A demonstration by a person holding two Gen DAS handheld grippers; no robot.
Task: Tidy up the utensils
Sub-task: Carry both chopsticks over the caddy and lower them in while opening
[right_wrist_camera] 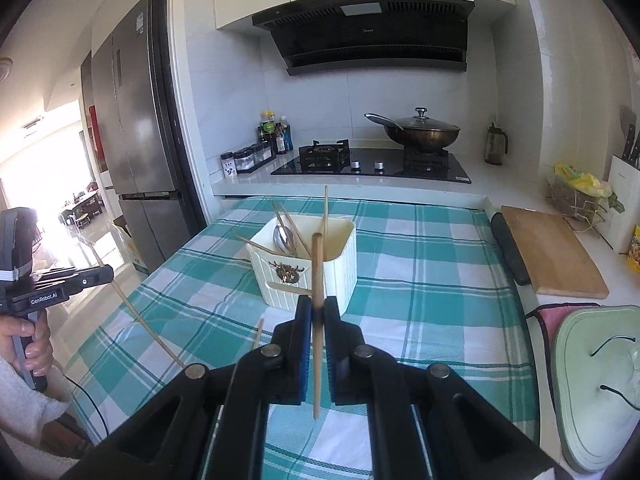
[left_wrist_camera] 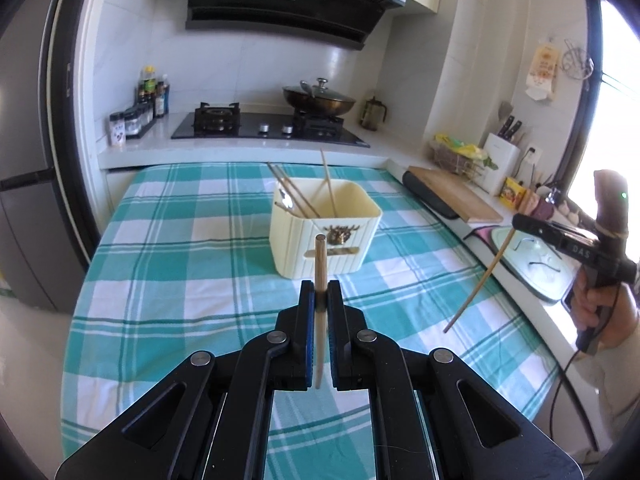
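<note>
We hold two black plastic grippers above a table draped in a teal-and-white checked cloth (left_wrist_camera: 168, 248). Our left gripper (left_wrist_camera: 321, 292) is clenched on a slender, round wooden chopstick (left_wrist_camera: 320, 264), pinched upright between blue-padded fingers (left_wrist_camera: 307, 320), its blunt end rising above the tips. Our right gripper (right_wrist_camera: 317, 310) grasps a second smooth wooden chopstick (right_wrist_camera: 317, 280) the same way, near vertical. Just ahead of both grippers stands a cream ribbed plastic utensil box (left_wrist_camera: 324, 232) with rounded corners and a brass-coloured emblem; several thin wooden chopsticks (left_wrist_camera: 296, 194) and a shiny metal spoon (right_wrist_camera: 283, 238) lean inside. From the left camera, our right hand (left_wrist_camera: 600, 308) grips its handle far to the right, chopstick slanting downward.
</note>
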